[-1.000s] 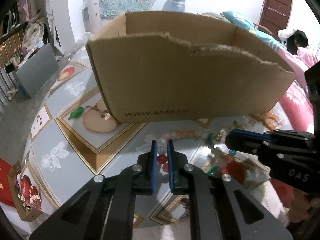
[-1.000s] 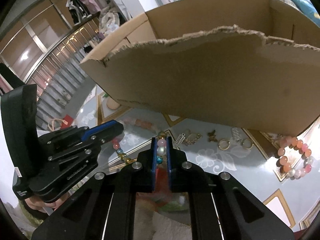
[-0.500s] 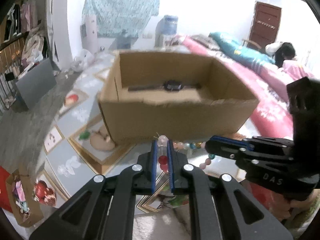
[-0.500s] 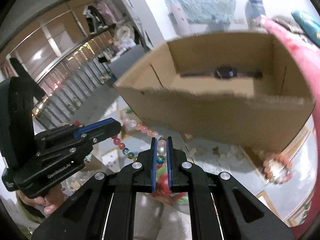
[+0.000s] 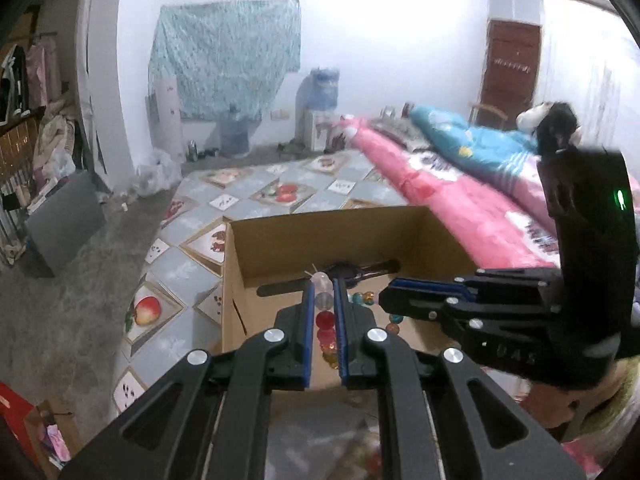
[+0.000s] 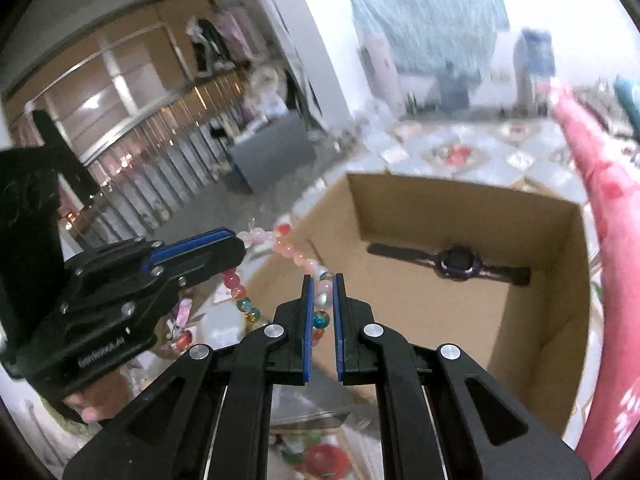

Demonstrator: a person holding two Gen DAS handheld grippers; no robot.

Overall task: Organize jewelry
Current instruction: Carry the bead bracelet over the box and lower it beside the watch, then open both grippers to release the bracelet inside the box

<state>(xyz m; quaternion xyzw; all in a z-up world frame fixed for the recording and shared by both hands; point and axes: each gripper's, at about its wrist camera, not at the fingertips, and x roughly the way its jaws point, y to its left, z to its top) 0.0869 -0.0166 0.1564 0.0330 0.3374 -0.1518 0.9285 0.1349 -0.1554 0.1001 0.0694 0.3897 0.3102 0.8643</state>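
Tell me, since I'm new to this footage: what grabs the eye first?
A bead string hangs stretched between the left gripper and right gripper, both shut on it, at the near left corner of an open box. Inside, a dark watch lies flat by the far wall.

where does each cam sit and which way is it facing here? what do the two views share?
Left wrist: on the left claw, looking along its fingers down into the cardboard box, bed beyond; own fingers pinch the bead strand; the right claw enters from the right.
Right wrist: on the right claw, facing the box from its near left corner; own fingers pinch the strand; the left claw shows at left.
Shared: the box, the watch inside it, the bead strand, each other's claw.
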